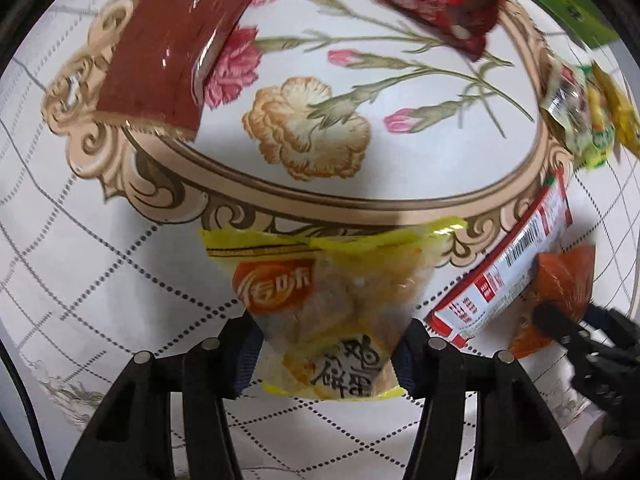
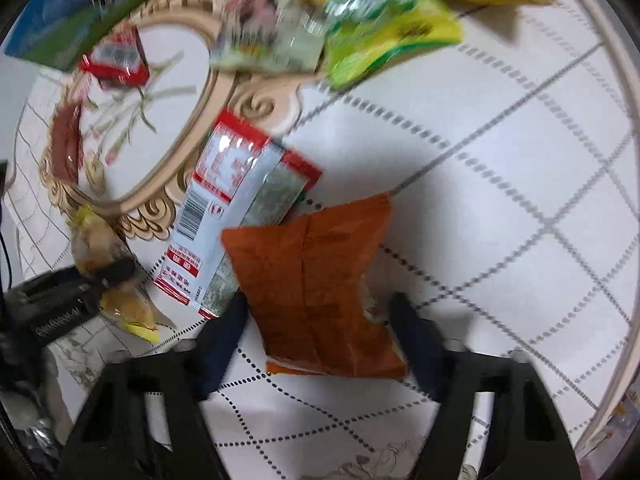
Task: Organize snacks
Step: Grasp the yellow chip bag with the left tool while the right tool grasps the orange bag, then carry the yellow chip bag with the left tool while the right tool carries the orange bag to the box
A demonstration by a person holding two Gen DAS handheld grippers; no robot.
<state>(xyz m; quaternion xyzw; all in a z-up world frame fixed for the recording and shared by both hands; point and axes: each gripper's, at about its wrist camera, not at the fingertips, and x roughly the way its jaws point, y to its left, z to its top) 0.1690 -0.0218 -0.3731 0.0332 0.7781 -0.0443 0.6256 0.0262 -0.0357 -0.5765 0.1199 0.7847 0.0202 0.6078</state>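
**On the flowered counter, both grippers at a snack packet**

Between the fingers of the left gripper [image 1: 326, 344] sits a yellow snack packet [image 1: 320, 300] with an orange logo and dark lettering; the blue pads press against its two sides, so the gripper pinches it. It lies on the white quilted cloth of the counter [image 1: 100, 260], just below the ornate beige oval frame printed there.

Just to the right of it lies a red and white packet [image 2: 224, 216] with a barcode, and partly over that packet's lower end lies an orange packet [image 2: 316, 280]. The right gripper [image 2: 320, 320] straddles the orange packet: its left pad touches the packet's edge, while the right pad stands just beside the other edge, and blur hides whether it presses, so the jaws stand part-spread around it.

Inside the oval frame, among printed carnations, lie a dark red flat packet [image 1: 176, 56] at the left and a bright red flowered packet [image 1: 440, 4] at the top. Past the frame's right side a heap of green and yellow packets [image 2: 380, 28] lies blurred. A green and blue box [image 2: 60, 36] lies at the far edge
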